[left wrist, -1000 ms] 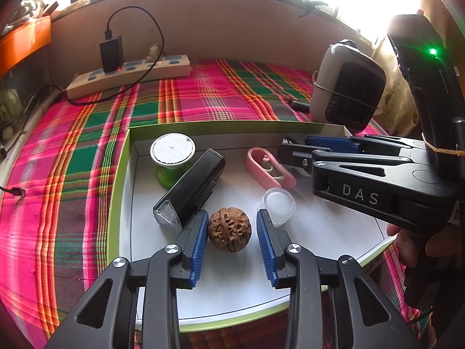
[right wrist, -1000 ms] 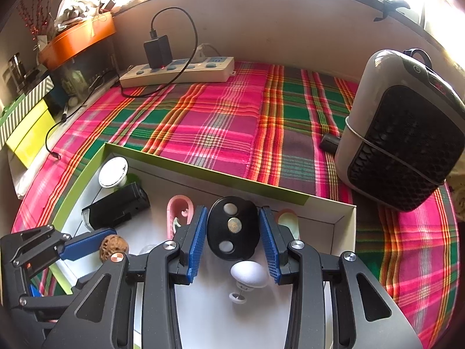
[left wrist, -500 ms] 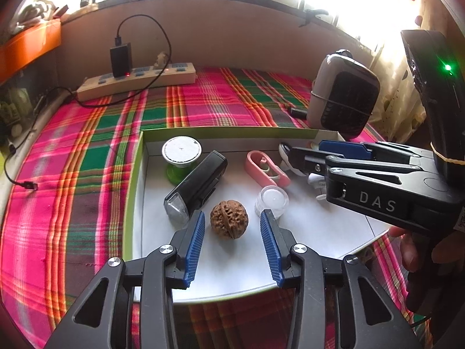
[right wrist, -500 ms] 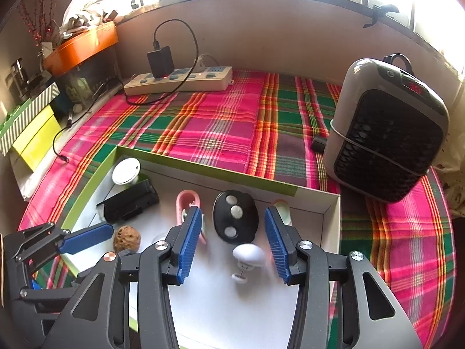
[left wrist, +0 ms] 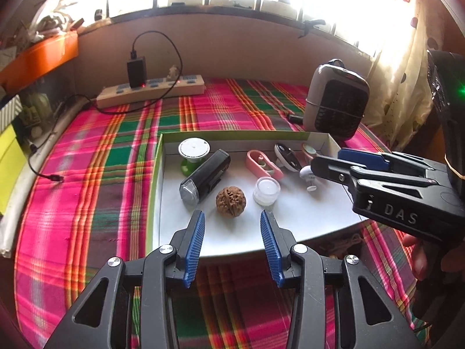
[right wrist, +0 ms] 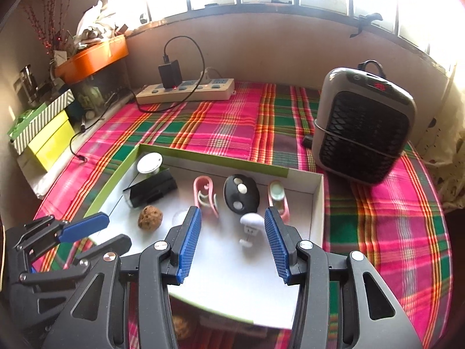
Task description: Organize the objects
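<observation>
Listing contents of one shallow green-edged box (left wrist: pixel 158 157) on plaid cloth, left to right: one white-topped green spool (left wrist: pixel 193 152) in the far-left corner; one black flashlight (left wrist: pixel 205 176); one walnut (left wrist: pixel 231 201); one clear cap (left wrist: pixel 266 190); one pink clip (left wrist: pixel 263 164); one black three-button remote (right wrist: pixel 241 193); one white knob (right wrist: pixel 251 221); one pink mirror (right wrist: pixel 277 193) by the right wall. Left gripper (left wrist: pixel 232 232) released, empty, near edge. Right gripper (right wrist: pixel 232 232) released, empty, lettered "DAS". Beyond the box: one power strip (left wrist: pixel 151 93), one heater (right wrist: pixel 364 126).
</observation>
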A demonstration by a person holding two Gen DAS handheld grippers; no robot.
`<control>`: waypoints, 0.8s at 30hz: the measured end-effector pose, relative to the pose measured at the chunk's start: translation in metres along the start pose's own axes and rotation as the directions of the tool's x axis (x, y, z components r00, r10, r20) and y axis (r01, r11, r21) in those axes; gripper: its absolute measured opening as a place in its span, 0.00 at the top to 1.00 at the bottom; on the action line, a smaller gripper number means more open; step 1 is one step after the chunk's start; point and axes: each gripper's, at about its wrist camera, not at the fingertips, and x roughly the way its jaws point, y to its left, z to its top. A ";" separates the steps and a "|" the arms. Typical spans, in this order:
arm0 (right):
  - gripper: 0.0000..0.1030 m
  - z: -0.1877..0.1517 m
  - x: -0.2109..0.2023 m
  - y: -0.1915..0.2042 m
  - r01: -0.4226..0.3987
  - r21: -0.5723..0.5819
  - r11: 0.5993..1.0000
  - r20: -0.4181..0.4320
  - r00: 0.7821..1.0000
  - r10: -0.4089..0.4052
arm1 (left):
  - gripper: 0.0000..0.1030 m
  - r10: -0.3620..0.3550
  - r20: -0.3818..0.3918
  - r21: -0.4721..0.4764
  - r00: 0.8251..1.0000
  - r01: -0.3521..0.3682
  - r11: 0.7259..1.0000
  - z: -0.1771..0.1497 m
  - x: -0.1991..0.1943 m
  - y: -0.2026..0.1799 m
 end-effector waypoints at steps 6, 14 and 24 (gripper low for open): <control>0.55 -0.017 -0.021 -0.002 -0.018 0.013 1.000 0.024 1.000 0.018 | 0.63 0.003 0.011 0.007 1.000 -0.003 1.000 -0.010 -0.014 -0.006; 0.55 -0.046 -0.045 -0.006 -0.018 0.032 0.999 0.041 0.999 0.017 | 0.63 -0.011 0.015 0.019 1.000 0.010 1.000 -0.027 -0.027 -0.019; 0.47 -0.078 -0.053 -0.024 -0.014 0.066 0.998 0.027 1.000 0.013 | 0.63 -0.129 0.000 0.046 0.992 0.129 0.991 -0.042 -0.029 -0.037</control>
